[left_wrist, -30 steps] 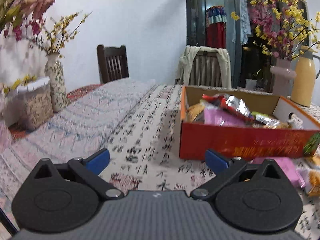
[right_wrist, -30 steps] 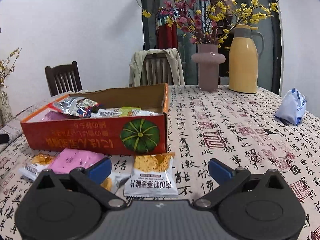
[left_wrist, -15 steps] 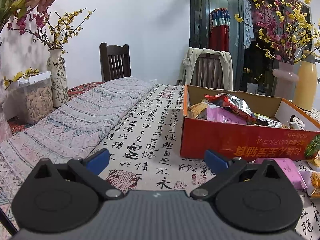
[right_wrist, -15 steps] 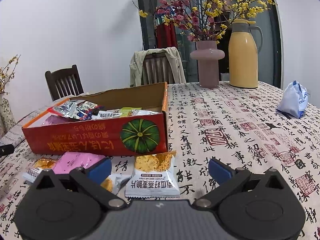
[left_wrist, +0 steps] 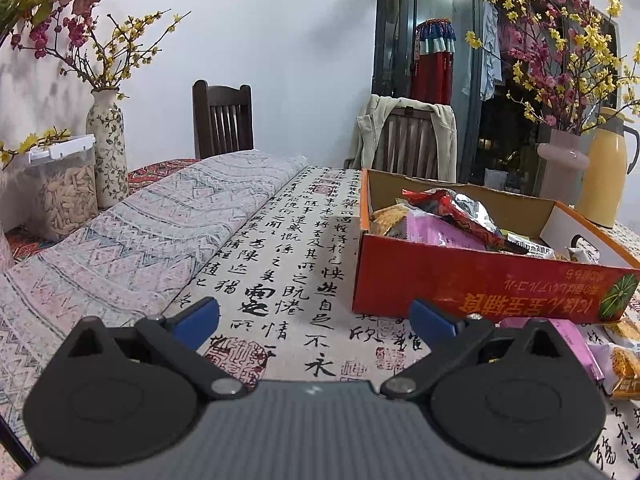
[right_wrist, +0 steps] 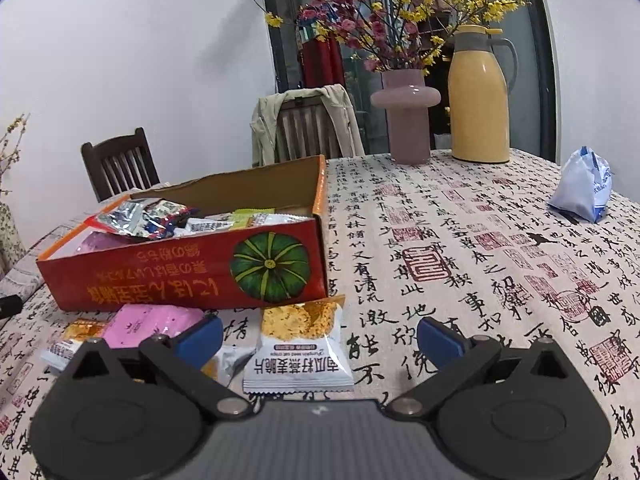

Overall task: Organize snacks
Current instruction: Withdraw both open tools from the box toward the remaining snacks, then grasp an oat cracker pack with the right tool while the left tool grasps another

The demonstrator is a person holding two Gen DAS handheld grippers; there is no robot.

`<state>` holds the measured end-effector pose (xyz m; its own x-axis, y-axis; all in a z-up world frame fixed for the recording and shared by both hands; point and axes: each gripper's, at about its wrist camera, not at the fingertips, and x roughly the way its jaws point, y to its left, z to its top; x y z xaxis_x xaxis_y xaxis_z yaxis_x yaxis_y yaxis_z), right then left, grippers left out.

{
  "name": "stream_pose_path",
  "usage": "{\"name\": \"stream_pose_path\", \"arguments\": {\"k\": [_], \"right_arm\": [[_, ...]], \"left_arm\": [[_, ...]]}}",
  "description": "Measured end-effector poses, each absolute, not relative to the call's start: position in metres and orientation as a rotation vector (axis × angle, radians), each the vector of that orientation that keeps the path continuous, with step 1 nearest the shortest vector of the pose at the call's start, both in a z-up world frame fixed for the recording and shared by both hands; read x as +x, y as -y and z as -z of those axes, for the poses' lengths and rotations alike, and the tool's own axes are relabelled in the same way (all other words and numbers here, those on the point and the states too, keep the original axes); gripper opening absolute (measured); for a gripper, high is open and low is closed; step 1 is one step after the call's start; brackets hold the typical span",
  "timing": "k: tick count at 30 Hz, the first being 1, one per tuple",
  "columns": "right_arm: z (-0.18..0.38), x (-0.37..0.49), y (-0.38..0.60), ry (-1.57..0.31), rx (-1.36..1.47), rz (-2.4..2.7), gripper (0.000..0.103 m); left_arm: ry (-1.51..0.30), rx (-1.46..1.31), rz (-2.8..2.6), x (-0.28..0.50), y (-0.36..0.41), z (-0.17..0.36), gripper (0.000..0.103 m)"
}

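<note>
Red cardboard box (right_wrist: 192, 276) (pumpkin print on its front wall), open-topped, on the calligraphy tablecloth (right_wrist: 460, 248); it already holds a heap of foil and pink snack packets (left_wrist: 444, 216). Task judged partly done: several packets lie loose on the cloth just in front of the box, namely a white oat-crisp packet (right_wrist: 298, 350), a pink packet (right_wrist: 148, 322) and smaller ones beside it. Right gripper (right_wrist: 320, 334) hovers over the oat-crisp packet, jaws spread, nothing held. Left gripper (left_wrist: 314, 320) likewise spread and empty, left of the box.

Red box (right_wrist: 180, 276) holding snacks, packets (right_wrist: 298, 344) beside
</note>
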<state>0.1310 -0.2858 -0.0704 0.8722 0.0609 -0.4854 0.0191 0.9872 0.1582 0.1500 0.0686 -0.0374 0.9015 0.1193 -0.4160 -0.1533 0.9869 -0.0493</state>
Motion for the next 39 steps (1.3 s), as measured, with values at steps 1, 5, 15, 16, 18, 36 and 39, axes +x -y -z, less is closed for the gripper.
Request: {"name": "stream_pose_path", "arguments": {"k": [1, 5, 15, 16, 18, 36, 39], "right_arm": [[0.07, 0.133, 0.286, -0.517, 0.156, -0.022, 0.103], [0.062, 0.147, 0.283, -0.556, 0.087, 0.011, 0.103], [0.072, 0.185, 0.268, -0.7, -0.005, 0.045, 0.103], [0.075, 0.19, 0.268, -0.73, -0.009, 0.05, 0.103], [0.078, 0.191, 0.275, -0.739, 0.041, 0.036, 0.103], [0.069, 0.163, 0.275, -0.657, 0.059, -0.053, 0.039], [0.062, 0.145, 0.272, -0.556, 0.053, -0.031, 0.039]], "left_arm": [[-0.426, -0.085, -0.139, 0.15, -0.069, 0.037, 0.103], [-0.43, -0.101, -0.132, 0.15, -0.072, 0.038, 0.103], [-0.432, -0.114, -0.129, 0.15, -0.073, 0.038, 0.103], [-0.432, -0.115, -0.129, 0.15, -0.073, 0.038, 0.103], [-0.431, -0.116, -0.128, 0.15, -0.074, 0.038, 0.103], [-0.439, -0.116, -0.128, 0.151, -0.073, 0.039, 0.103], [-0.44, -0.115, -0.127, 0.151, -0.073, 0.039, 0.103]]}}
